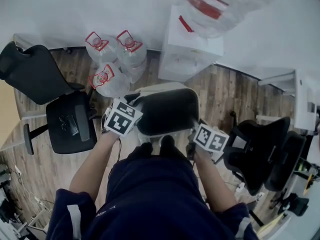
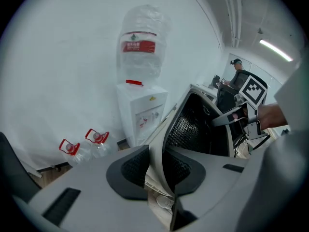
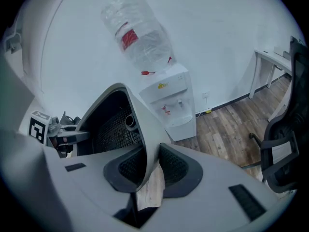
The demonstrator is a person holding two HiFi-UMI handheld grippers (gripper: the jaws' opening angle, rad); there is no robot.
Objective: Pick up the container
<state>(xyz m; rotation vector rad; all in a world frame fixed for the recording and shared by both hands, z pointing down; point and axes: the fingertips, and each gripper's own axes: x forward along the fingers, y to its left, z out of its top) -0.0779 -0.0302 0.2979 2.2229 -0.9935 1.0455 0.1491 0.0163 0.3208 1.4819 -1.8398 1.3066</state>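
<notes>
Now both grippers hold the container point(image 1: 167, 111) up off the wood floor point(image 1: 220, 91), just in front of the person. Left gripper point(image 1: 134, 101) pinches the container's left rim, pads either side of the wall; right gripper point(image 1: 194, 128) pinches the opp. rim the same way. Water dispenser point(image 1: 192, 44) w/ spare bottles point(image 1: 115, 59) beside it stands beyond, by the wall.

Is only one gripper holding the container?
No, the left gripper and right gripper each clamp the container by its rim, on opposite sides.
</notes>
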